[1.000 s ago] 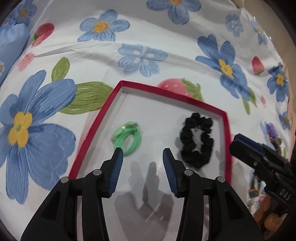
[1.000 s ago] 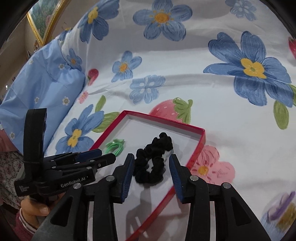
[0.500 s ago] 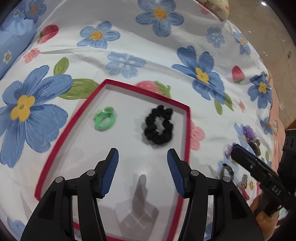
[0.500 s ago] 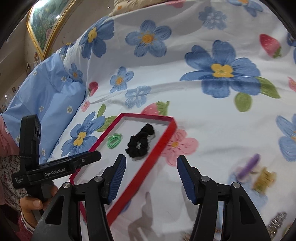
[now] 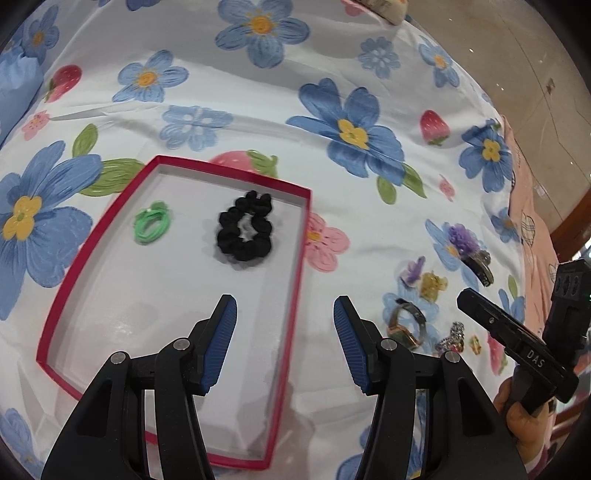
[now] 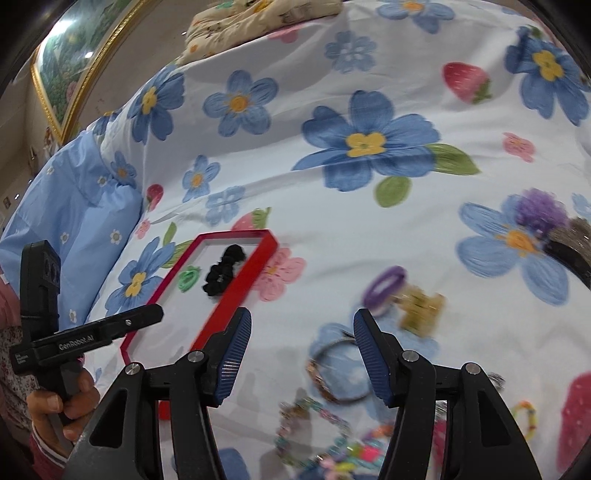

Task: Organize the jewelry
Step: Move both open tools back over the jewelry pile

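On the left tool (image 6: 86, 338) — "GenRobot.AI"; on the right tool (image 5: 513, 347) — "DAS".

A home bedroom: a bed (image 6: 369, 229) spread with a flower-and-strawberry print sheet, a light blue pillow (image 6: 70, 214) at nine o'clock, and a gold-framed painting (image 6: 70, 62) on the wall toward ten o'clock.

A white bedsheet (image 5: 280, 122) printed with big blue flowers, strawberries and green leaves covers the bed. At nine o'clock in the right wrist view lies a light blue pillow (image 6: 70, 210) with small white flowers. At eleven o'clock hangs a gold-framed picture (image 6: 70, 62), and at twelve o'clock a cream patterned cushion (image 6: 258, 18) rests on the bed's far edge. Glossy floor (image 5: 517, 48) shows at one o'clock in the left wrist view.
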`<state>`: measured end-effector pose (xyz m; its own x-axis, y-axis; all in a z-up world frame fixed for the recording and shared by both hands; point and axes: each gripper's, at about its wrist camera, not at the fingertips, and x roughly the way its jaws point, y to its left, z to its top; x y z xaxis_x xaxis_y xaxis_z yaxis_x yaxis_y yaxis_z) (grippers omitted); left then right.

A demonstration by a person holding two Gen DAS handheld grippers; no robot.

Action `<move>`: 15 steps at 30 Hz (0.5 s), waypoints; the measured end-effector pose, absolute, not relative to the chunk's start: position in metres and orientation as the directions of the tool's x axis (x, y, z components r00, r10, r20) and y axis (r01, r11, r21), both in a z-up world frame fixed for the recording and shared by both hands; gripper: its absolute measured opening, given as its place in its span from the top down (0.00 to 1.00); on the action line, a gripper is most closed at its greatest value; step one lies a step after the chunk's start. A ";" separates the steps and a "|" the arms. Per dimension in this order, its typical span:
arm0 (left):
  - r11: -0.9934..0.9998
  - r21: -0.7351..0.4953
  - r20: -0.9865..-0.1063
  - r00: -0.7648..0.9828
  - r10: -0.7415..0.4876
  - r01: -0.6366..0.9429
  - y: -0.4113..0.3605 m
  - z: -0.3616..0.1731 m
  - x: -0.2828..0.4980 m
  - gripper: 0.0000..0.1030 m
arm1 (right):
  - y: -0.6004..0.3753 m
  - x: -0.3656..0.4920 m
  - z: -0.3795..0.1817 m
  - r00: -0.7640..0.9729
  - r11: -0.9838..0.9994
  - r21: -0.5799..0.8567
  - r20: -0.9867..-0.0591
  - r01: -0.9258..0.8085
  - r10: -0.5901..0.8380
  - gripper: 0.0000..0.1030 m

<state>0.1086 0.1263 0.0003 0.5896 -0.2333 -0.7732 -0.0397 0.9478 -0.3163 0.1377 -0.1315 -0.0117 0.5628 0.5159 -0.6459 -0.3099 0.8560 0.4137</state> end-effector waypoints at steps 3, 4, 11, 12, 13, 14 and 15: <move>0.948 -0.319 -0.773 0.585 -0.247 -0.022 0.118 0.001 0.108 0.48 | -0.146 0.132 -0.013 0.572 0.865 0.407 -0.651 -0.292 0.499 0.42; 0.948 -0.317 -0.773 0.584 -0.249 -0.016 0.114 0.001 0.108 0.48 | -0.150 0.130 -0.014 0.575 0.869 0.404 -0.653 -0.286 0.493 0.42; 0.953 -0.301 -0.777 0.571 -0.265 0.033 0.089 0.002 0.110 0.48 | -0.174 0.122 -0.020 0.591 0.887 0.389 -0.665 -0.248 0.457 0.42; 0.954 -0.298 -0.778 0.568 -0.267 0.040 0.086 0.002 0.112 0.48 | -0.177 0.123 -0.022 0.592 0.888 0.390 -0.666 -0.242 0.454 0.42; 0.954 -0.296 -0.779 0.566 -0.269 0.045 0.083 0.002 0.112 0.48 | -0.180 0.123 -0.023 0.591 0.889 0.392 -0.668 -0.238 0.453 0.42; 0.954 -0.295 -0.780 0.563 -0.272 0.053 0.080 0.002 0.114 0.48 | -0.183 0.124 -0.025 0.590 0.889 0.395 -0.669 -0.232 0.451 0.42; 0.955 -0.292 -0.782 0.560 -0.275 0.061 0.076 0.001 0.115 0.48 | -0.184 0.125 -0.027 0.591 0.890 0.395 -0.670 -0.229 0.449 0.42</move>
<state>0.1151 0.0759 0.0013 0.5598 -0.2747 -0.7818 0.0607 0.9545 -0.2919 0.1246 -0.1842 -0.0265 0.5911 0.4495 -0.6698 -0.2289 0.8897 0.3951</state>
